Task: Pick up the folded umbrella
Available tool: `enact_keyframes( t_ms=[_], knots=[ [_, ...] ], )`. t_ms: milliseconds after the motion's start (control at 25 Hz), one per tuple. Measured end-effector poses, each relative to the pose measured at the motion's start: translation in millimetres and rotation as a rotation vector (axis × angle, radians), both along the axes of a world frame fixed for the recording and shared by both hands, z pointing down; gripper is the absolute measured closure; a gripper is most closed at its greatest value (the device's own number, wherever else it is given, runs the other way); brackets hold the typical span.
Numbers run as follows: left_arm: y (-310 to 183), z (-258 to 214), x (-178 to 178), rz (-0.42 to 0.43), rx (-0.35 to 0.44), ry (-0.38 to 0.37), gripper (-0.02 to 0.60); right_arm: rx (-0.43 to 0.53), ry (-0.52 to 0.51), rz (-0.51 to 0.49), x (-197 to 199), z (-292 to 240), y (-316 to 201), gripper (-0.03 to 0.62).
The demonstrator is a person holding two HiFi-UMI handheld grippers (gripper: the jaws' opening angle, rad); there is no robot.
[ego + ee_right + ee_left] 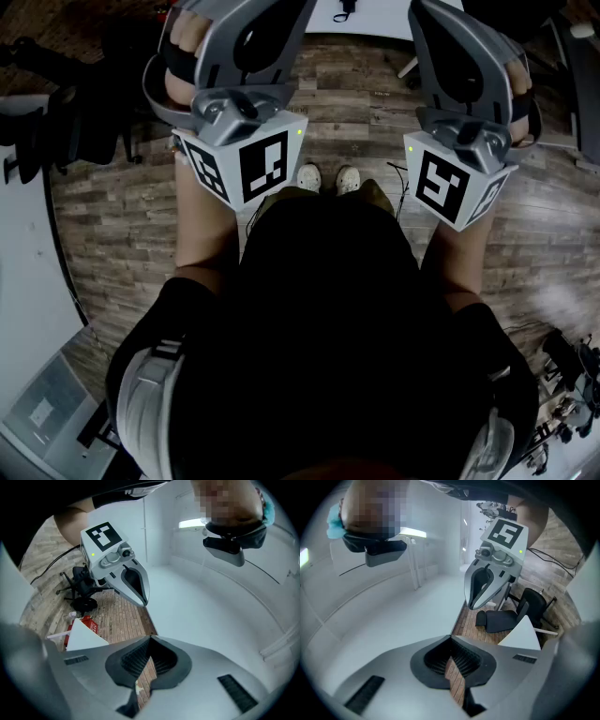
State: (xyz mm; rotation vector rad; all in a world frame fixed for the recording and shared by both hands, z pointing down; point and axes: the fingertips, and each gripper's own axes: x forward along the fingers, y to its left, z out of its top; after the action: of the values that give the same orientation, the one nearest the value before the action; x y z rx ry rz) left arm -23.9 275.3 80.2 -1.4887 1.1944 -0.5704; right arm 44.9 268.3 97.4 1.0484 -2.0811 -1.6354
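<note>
Left gripper (451,638) fingers were closed, nothing between them; right gripper (150,638) the same, closed and empty. Both were held up side by side, short of the white table (375,17). No umbrella could be identified. A small dark thing (347,9) on the table's near edge, ahead between both grippers, was possibly it. Its long axis was unreadable, and neither hand looked nearer.

Matt plastic left gripper (451,638), wood floor (122,234)
</note>
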Motion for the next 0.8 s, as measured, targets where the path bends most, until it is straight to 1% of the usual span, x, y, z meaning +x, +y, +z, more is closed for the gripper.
enact_keyframes(
  t_ms=[160, 320, 520, 800],
  knots=[
    [6, -3, 2, 0.010, -0.004, 0.007, 0.571, 0.004, -0.002, -0.001, 1, -4, 5, 0.566],
    [10, -6, 4, 0.005, 0.006, 0.006, 0.571, 0.014, -0.005, -0.022, 0, -9, 10, 0.566],
    [12, -7, 11, -0.007, 0.002, 0.010, 0.571, 0.010, -0.005, -0.011, 11, -9, 10, 0.566],
    [12, -3, 31, -0.026, -0.007, 0.014, 0.571, 0.004, -0.012, -0.050, 27, -4, 11, 0.566]
  ],
)
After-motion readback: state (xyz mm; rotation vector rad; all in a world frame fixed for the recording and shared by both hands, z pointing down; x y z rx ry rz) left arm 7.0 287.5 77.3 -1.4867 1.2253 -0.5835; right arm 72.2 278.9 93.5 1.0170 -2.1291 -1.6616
